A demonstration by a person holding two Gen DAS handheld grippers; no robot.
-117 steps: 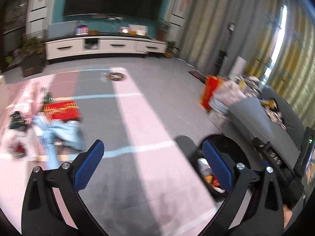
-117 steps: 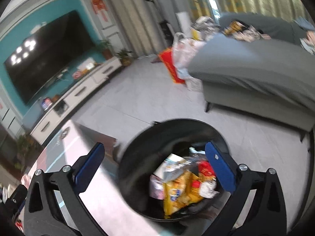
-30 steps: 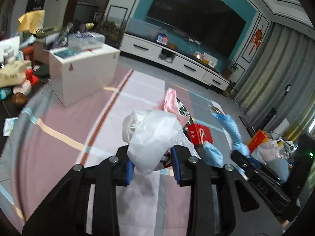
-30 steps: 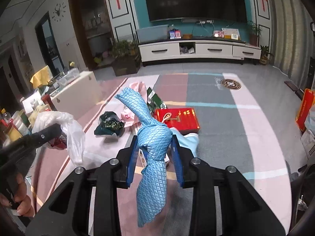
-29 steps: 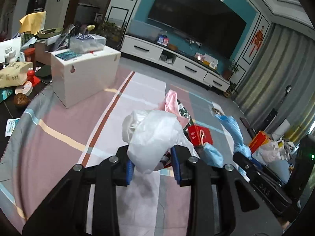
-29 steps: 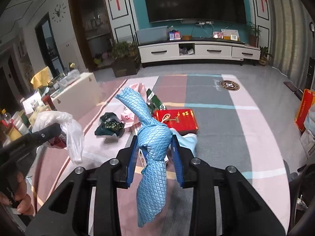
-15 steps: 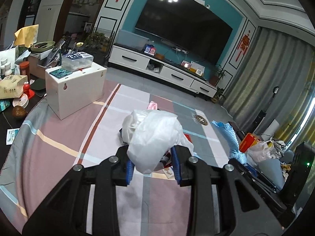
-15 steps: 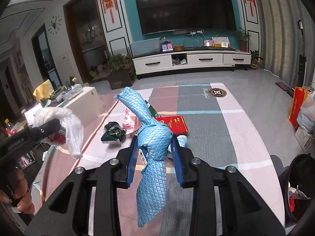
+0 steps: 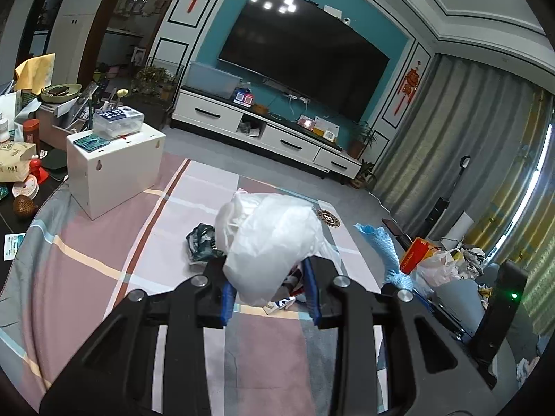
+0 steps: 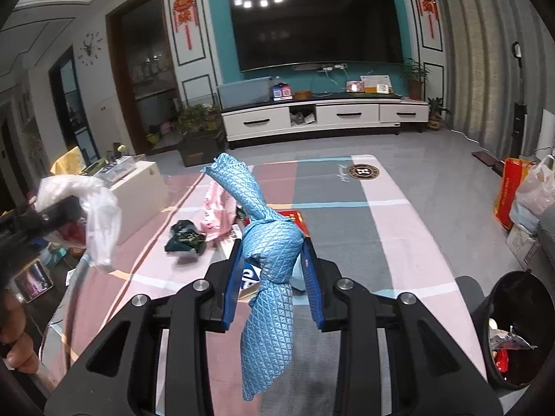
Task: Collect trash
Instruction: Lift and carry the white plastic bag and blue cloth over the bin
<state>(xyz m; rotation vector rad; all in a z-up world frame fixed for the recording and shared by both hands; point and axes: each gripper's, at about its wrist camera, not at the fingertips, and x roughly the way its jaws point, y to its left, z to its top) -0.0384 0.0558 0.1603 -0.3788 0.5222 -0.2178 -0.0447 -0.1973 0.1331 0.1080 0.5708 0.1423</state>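
My left gripper is shut on a crumpled white plastic bag, held above the rug. My right gripper is shut on a knotted blue quilted bag whose tail hangs down between the fingers. The same white plastic bag shows at the left of the right wrist view, and the blue bag at the right of the left wrist view. More trash lies on the rug: a dark green wrapper, a pink bag and a red box. A black trash bin with wrappers inside stands at lower right.
A white box cabinet stands at the rug's left edge. A white TV stand and a large TV line the far wall. A red bag and a white plastic sack sit by the sofa on the right.
Both grippers have risen and tilted up with their bags still gripped. The floor trash sits lower in both views, and the black bin has come into the right wrist view.
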